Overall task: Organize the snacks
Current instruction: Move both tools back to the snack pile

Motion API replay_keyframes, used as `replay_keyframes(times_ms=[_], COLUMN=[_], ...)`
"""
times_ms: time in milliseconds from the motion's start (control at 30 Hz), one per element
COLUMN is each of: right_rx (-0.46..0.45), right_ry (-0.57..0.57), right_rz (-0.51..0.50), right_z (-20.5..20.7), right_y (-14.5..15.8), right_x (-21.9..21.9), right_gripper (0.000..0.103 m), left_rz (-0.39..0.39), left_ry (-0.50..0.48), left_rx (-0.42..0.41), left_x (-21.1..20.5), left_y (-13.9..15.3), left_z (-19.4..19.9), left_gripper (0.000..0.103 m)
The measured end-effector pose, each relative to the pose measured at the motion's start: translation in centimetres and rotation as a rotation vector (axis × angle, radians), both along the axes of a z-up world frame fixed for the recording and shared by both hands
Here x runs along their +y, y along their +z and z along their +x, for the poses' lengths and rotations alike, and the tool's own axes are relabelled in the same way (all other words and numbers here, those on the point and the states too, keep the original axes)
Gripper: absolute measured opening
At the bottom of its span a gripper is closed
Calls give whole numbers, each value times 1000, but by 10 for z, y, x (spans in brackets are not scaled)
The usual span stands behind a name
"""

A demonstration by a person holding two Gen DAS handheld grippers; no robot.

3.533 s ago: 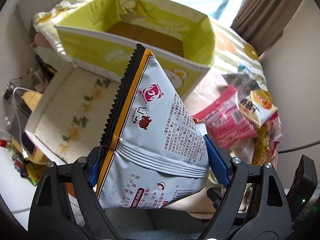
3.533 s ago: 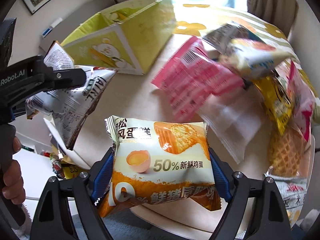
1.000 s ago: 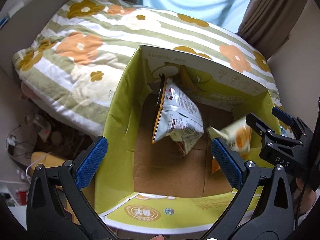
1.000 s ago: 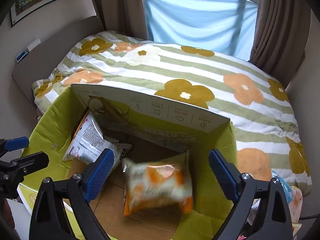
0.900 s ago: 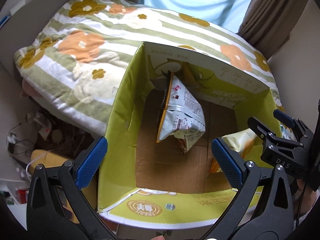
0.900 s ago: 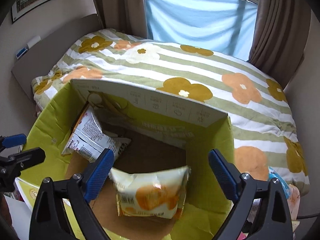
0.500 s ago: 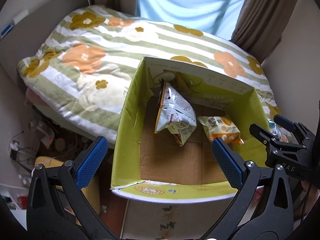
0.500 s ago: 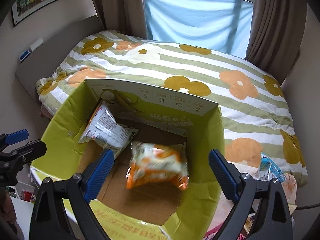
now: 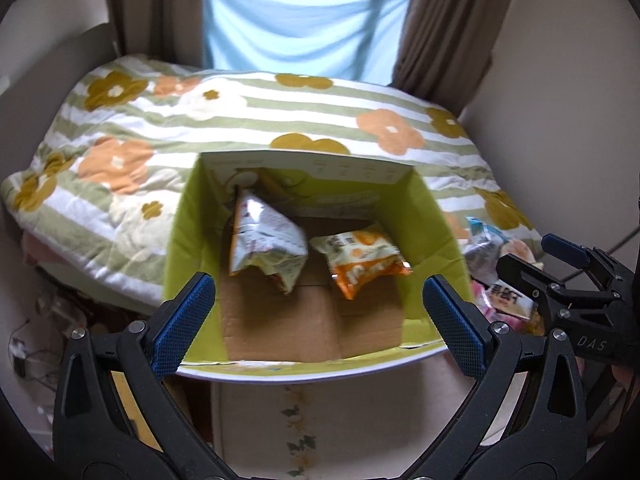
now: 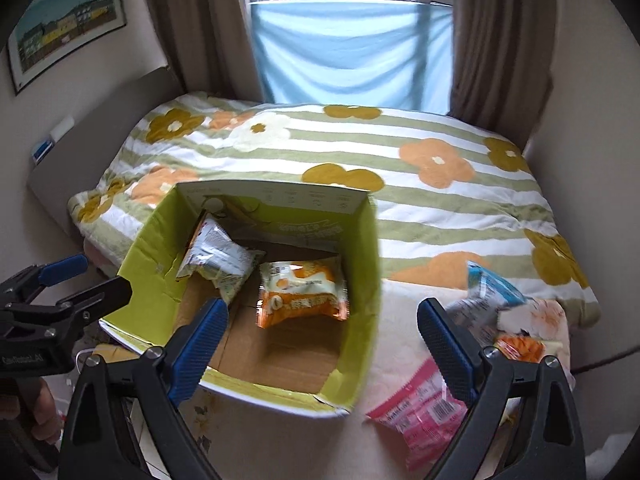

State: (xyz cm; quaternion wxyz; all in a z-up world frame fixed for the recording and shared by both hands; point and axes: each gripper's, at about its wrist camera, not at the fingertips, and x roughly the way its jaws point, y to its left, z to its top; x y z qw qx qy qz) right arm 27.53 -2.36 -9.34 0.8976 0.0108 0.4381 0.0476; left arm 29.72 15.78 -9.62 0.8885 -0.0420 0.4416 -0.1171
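Note:
A yellow-green cardboard box [image 9: 188, 240] stands open on a low table, also in the right wrist view [image 10: 362, 280]. Inside lie a white snack bag [image 9: 264, 240] [image 10: 216, 256] and an orange egg-cake pack [image 9: 362, 260] [image 10: 304, 290]. My left gripper [image 9: 320, 322] is open and empty, above the box's near edge. My right gripper [image 10: 322, 338] is open and empty, above the box's right side. A pink packet [image 10: 420, 416] and other loose snacks [image 10: 492, 292] lie on the table to the right of the box.
A bed with a striped flower quilt [image 10: 400, 184] lies behind the box, with curtains [image 10: 500, 40] and a window beyond. The right gripper shows at the right edge of the left wrist view [image 9: 568, 276]. Clutter sits on the floor at left [image 9: 36, 344].
Both grippers let go of their snacks, which dropped into the box. Both grippers then pulled back and up, so the box looks smaller and the loose snacks at right came into view.

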Motion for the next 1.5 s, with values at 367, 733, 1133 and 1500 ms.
replay_keyframes(times_ms=[367, 733, 1133, 1500], right_rx=[-39, -10, 108, 204], right_ry=[-198, -267, -249, -271], right_rz=[-27, -1, 71, 134], right_z=[-54, -95, -108, -89], right_y=[21, 7, -57, -109], right_x=[-109, -235, -314, -326], right_gripper=[94, 95, 94, 94], left_rz=[-5, -13, 35, 150], left_ry=[-136, -201, -269, -344], left_rx=[-33, 48, 227, 342], left_x=[-107, -246, -355, -394], left_y=[11, -15, -84, -143], left_z=[-22, -38, -25, 7], left_gripper=[103, 103, 103, 101])
